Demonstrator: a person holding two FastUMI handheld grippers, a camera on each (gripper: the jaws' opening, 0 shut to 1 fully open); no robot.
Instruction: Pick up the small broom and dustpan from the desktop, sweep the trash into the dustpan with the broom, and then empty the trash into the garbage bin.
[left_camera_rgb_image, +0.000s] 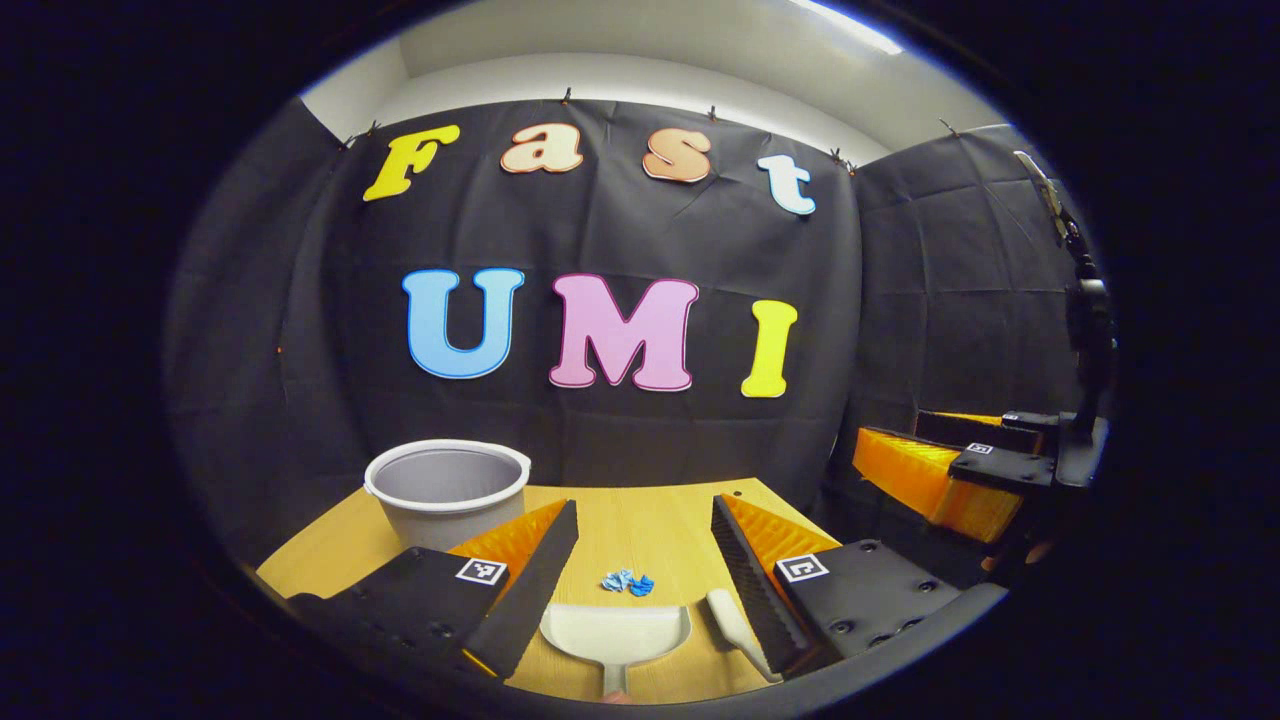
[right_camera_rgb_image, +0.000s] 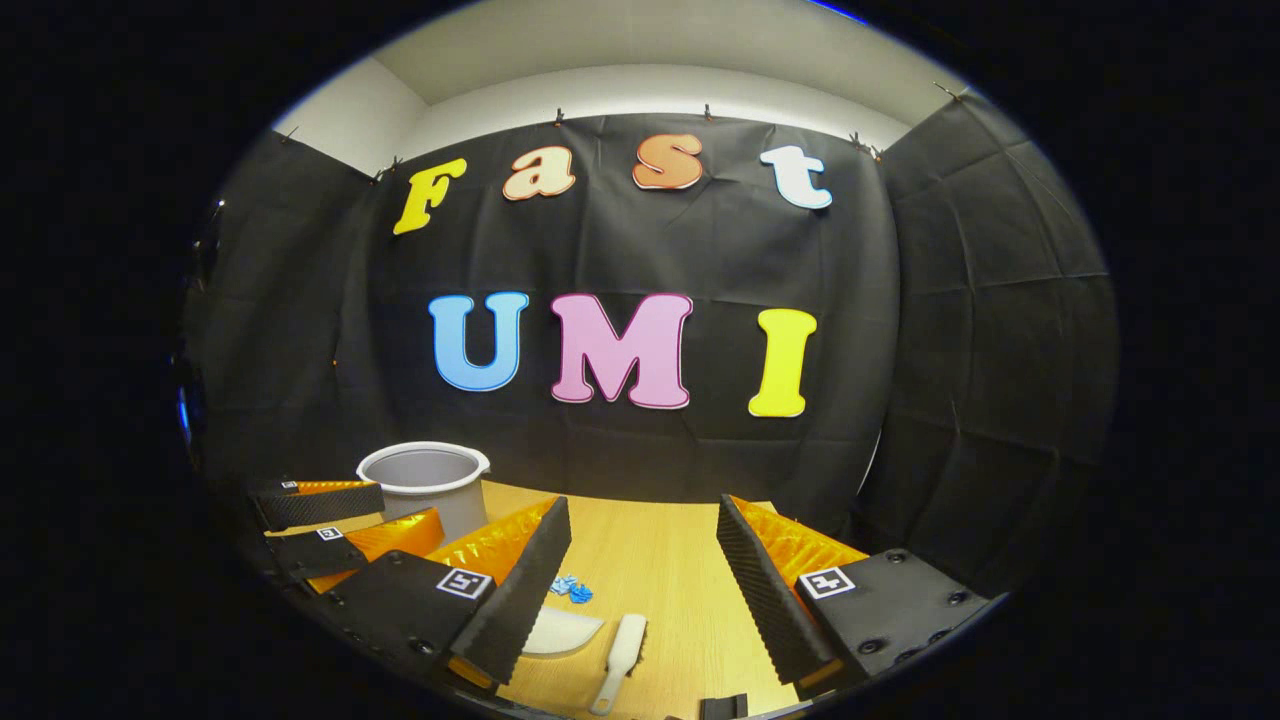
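Observation:
A white dustpan (left_camera_rgb_image: 615, 635) lies flat on the wooden desktop (left_camera_rgb_image: 650, 530), between the fingers of my open left gripper (left_camera_rgb_image: 645, 560), which holds nothing. Beside it on the right lies the small white broom (left_camera_rgb_image: 733, 620), partly behind my right finger. Crumpled blue trash (left_camera_rgb_image: 627, 582) sits just beyond the dustpan. In the right gripper view the broom (right_camera_rgb_image: 620, 660) lies between the wide-apart fingers of my open right gripper (right_camera_rgb_image: 645, 570), the dustpan (right_camera_rgb_image: 560, 632) peeks from behind its left finger, and the blue trash (right_camera_rgb_image: 572, 589) is just past it.
A grey garbage bin (left_camera_rgb_image: 447, 490) stands at the back left of the desktop, also seen as the bin (right_camera_rgb_image: 425, 478) in the right gripper view. The other gripper (left_camera_rgb_image: 960, 470) hovers off the desk's right edge. The left gripper (right_camera_rgb_image: 320, 525) shows near the bin.

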